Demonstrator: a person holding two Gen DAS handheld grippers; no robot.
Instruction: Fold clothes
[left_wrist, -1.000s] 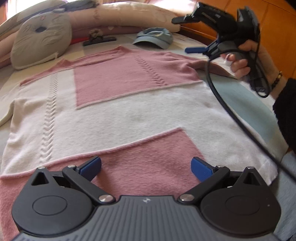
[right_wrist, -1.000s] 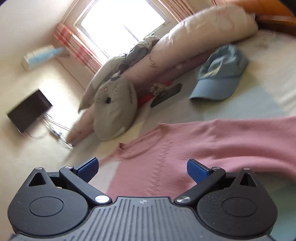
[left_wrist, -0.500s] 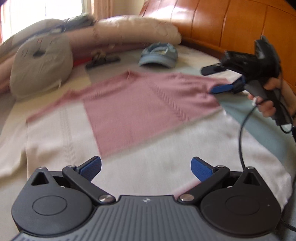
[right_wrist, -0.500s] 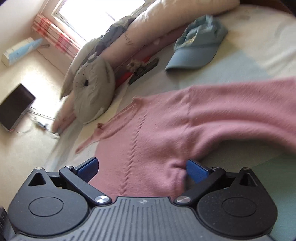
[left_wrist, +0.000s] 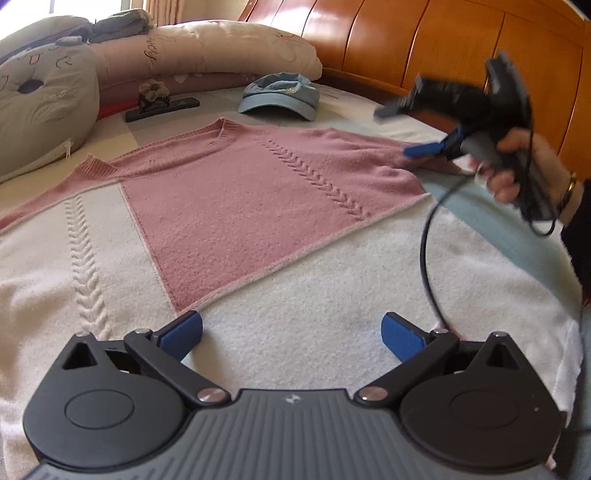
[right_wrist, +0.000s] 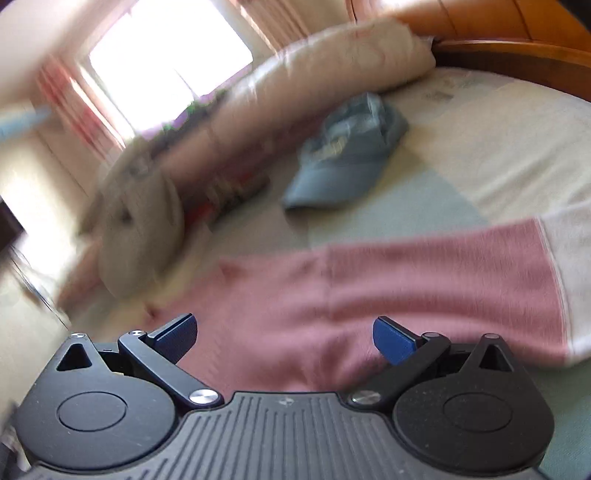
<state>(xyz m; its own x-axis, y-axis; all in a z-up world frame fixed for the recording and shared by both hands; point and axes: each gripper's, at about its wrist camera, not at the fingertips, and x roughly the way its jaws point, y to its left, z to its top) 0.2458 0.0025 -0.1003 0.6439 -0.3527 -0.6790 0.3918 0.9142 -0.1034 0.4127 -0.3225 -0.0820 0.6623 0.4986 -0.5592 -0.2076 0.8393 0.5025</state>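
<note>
Two grippers (left_wrist: 291, 334) (right_wrist: 283, 332) spread, one sweater (left_wrist: 240, 206)

The right wrist view is smeared by motion: the pillows (right_wrist: 325, 74) and the grey cushion (right_wrist: 140, 236) along the bed's head edge have no clear outlines. In the left wrist view, the sweater (left_wrist: 258, 206) runs off the left edge, its sleeve there cut off.

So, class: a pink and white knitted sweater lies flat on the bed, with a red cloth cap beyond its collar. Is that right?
Not quite. The cloth cap is blue, not red, as the left wrist view shows. The pink and white knitted sweater does lie flat on the bed, the cap beyond its collar.
</note>
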